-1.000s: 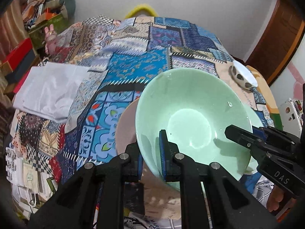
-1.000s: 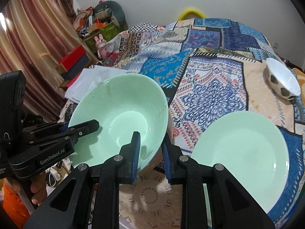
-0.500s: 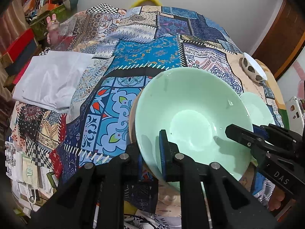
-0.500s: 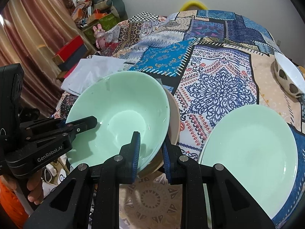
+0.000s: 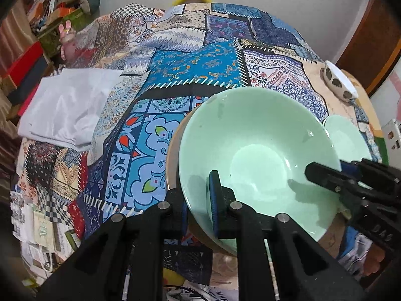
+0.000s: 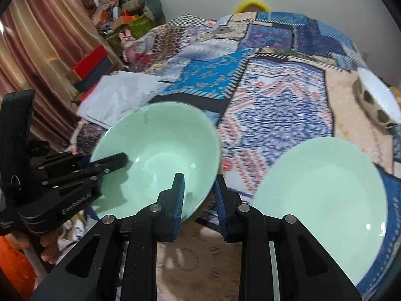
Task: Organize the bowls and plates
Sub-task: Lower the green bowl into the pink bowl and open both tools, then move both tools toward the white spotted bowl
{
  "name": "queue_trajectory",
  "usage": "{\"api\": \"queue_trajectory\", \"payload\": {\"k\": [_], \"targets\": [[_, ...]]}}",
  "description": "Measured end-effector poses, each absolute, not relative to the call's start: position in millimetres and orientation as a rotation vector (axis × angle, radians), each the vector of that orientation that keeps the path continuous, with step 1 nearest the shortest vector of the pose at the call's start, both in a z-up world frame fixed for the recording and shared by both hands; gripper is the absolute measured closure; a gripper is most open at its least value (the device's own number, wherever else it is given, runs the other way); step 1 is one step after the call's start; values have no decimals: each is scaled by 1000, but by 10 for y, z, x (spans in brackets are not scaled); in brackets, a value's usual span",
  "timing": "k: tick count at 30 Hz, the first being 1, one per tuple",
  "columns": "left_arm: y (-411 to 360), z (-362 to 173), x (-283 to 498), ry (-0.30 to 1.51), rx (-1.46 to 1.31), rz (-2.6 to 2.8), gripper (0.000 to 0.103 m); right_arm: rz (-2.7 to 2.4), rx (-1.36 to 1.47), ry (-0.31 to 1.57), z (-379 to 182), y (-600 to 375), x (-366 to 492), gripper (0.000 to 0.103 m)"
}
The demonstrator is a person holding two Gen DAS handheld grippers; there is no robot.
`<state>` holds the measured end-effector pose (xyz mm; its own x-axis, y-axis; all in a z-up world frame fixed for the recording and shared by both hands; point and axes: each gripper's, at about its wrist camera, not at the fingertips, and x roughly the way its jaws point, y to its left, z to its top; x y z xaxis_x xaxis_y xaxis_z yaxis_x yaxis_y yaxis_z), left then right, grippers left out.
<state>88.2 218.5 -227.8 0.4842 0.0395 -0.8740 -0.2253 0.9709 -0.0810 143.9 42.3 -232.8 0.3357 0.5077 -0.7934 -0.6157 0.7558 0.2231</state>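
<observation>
Got the left gripper point(image 5: 198, 200) pinched hard on the near rim of the mint-green bowl point(image 5: 258, 155), with the wall squeezed between the pads. Straddling the same rim with the right gripper point(image 6: 199, 195) too, but with jaws just eased open a touch, so looks like slack there rather than a real grip. Holding the bowl tilted right on top of a tan dish point(image 5: 173, 155) on the patchwork quilt point(image 5: 195, 70), pretty much nested. Calling this stack nearly done, just needs letting go.

Left to sort: mint-green plate point(image 6: 320, 200) just beside, lying flat alone, and further back a spotted white bowl point(image 6: 376, 107), well apart. Also spotting a folded white cloth point(image 5: 67, 105) off to the side, out of the way. Nothing really blocking, only soft lumpy quilt to wobble on.
</observation>
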Motion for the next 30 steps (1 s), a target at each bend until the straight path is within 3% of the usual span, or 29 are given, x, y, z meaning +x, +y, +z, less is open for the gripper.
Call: {"api": "queue_trajectory", "payload": {"k": [14,16,20,26,30], "targets": [[2048,-2144,912,1063,-92,214,85,754,-103,950,-2150,135,1453,79],[2056,-2082,904,1046,-83,236,74,752,-95,937,-2094,49,1470,77],[2027,-1890,880,997,-86,229,66,726,-83,894,-1965,-145,1503,68],[1841,-1591,894,909,-84,227,45,680,-57,833,-1758,-481,1606,53],[1676,-1420,950,849,-104,213,23,631,-43,784,-1612,-739,1733,43]]}}
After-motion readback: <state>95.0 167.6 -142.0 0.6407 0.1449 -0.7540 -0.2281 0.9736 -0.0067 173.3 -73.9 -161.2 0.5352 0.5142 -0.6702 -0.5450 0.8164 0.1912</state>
